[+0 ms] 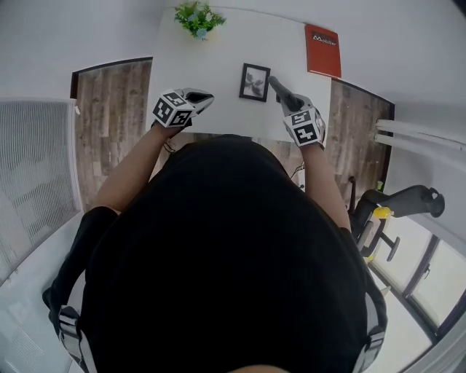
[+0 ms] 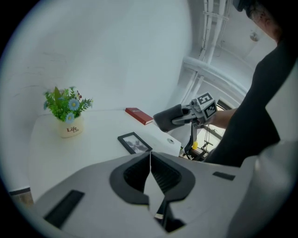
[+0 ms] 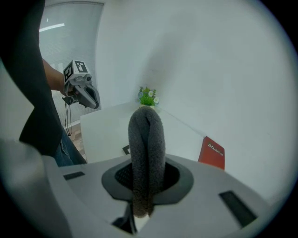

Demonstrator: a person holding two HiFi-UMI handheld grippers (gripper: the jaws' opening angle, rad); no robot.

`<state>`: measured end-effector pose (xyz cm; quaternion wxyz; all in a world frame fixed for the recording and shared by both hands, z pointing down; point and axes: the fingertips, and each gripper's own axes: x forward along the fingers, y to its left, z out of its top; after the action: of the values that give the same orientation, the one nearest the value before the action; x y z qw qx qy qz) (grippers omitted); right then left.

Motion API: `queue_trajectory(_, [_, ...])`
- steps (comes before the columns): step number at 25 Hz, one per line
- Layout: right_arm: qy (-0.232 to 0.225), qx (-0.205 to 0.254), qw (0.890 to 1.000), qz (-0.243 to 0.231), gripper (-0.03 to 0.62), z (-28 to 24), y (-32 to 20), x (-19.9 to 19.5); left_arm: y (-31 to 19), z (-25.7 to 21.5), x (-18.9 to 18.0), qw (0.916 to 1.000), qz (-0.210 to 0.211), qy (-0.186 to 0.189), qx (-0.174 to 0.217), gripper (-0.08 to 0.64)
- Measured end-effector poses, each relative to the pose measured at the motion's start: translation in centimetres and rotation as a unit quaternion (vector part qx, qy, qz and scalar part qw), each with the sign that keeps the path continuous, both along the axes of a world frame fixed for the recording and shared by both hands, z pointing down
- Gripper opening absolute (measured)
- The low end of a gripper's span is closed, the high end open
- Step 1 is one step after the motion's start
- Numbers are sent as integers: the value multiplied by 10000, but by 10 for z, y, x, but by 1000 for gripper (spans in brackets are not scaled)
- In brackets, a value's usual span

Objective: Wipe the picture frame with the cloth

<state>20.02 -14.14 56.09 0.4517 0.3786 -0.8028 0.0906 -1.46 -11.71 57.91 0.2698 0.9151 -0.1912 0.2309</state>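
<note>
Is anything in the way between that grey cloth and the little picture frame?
Nothing visible does. The right gripper holds the cloth right beside the picture frame, with no object between. The plant and red book sit farther back.

Right gripper view: the folded grey fleece cloth (image 3: 146,153) covers nearly all of the small black-framed picture (image 3: 125,149). Only one corner shows, at the cloth's 9 o'clock.

Head view: the person's dark torso (image 1: 233,255) hides the white table's (image 1: 218,58) near edge, at 6 o'clock. The picture's print is too small to identify.
</note>
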Motion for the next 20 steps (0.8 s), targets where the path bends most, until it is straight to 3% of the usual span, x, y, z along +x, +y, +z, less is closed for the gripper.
queue_trajectory(9, [-645,471,9954,525,44,-52,-15,-4,-43,-48,-38,9974,-533,323,367,12])
queue_trajectory(20, [-1515,722,9775,1282,44,-97,-26,12,-68,-94,-70,9928,-766,480,787,12])
